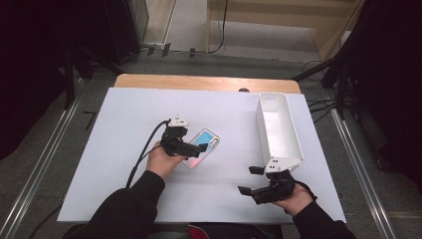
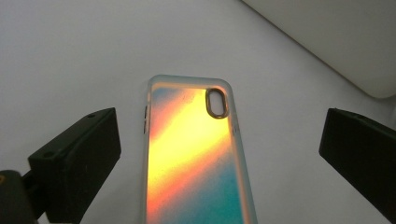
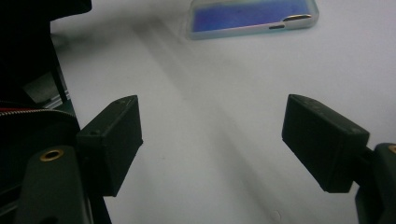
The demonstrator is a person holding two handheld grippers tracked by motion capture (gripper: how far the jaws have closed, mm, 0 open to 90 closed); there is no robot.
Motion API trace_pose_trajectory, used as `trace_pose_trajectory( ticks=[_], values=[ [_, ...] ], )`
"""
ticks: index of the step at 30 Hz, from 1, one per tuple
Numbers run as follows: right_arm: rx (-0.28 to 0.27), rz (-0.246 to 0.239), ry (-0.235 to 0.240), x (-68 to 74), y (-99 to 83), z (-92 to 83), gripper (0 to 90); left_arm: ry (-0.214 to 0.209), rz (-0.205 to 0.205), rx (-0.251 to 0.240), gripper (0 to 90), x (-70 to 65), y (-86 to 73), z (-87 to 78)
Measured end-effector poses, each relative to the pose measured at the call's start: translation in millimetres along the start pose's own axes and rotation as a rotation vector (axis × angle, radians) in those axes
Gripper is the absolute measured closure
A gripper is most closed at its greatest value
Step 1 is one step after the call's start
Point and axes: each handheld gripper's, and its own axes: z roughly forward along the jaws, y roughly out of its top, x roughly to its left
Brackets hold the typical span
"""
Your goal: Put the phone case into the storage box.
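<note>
While the phone case [image 2: 196,154] lies flat on the table [image 1: 124,164], the left gripper [image 2: 219,154] straddles it with jaws wide, not touching; the right gripper [image 3: 210,144] stands open, nothing between.

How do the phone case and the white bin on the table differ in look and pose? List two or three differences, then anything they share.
1. The phone case is iridescent, orange to teal; the white bin is plain white.
2. The phone case lies flat and thin; the white bin stands tall with open top and raised walls.
3. The phone case lies between the open fingers of the left gripper; the white bin sits beyond the right gripper.
Both rest on the white table.
</note>
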Motion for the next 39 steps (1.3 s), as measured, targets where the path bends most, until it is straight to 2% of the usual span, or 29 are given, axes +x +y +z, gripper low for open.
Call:
trace_pose_trajectory(
  ticks=[5,17,27,30,33,39],
  values=[
    [-0.001,0.004,0.002,0.0,0.0,-0.3,18.8,0.014,0.014,-0.008,0.0,0.0,0.5,-1.8],
    [0.001,0.003,0.0,0.6,0.0,-0.8,18.9,0.019,0.01,-0.005,0.0,-2.3,-5.4,5.3],
    [0.0,-0.003,0.001,0.5,-0.1,-0.4,18.8,0.029,0.056,0.044,0.0,-6.5,-13.5,18.1],
    [0.0,-0.004,0.001,0.5,-0.1,-0.3,18.8,0.024,0.047,0.05,0.0,-6.6,-16.6,22.6],
    [0.001,-0.004,0.0,0.5,-0.1,-0.4,18.9,0.044,0.039,0.046,0.0,-6.0,-20.6,25.7],
    [0.004,-0.001,0.008,0.7,-0.2,-0.4,18.9,0.056,0.049,0.067,0.0,-3.2,-25.8,29.6]
  ],
)
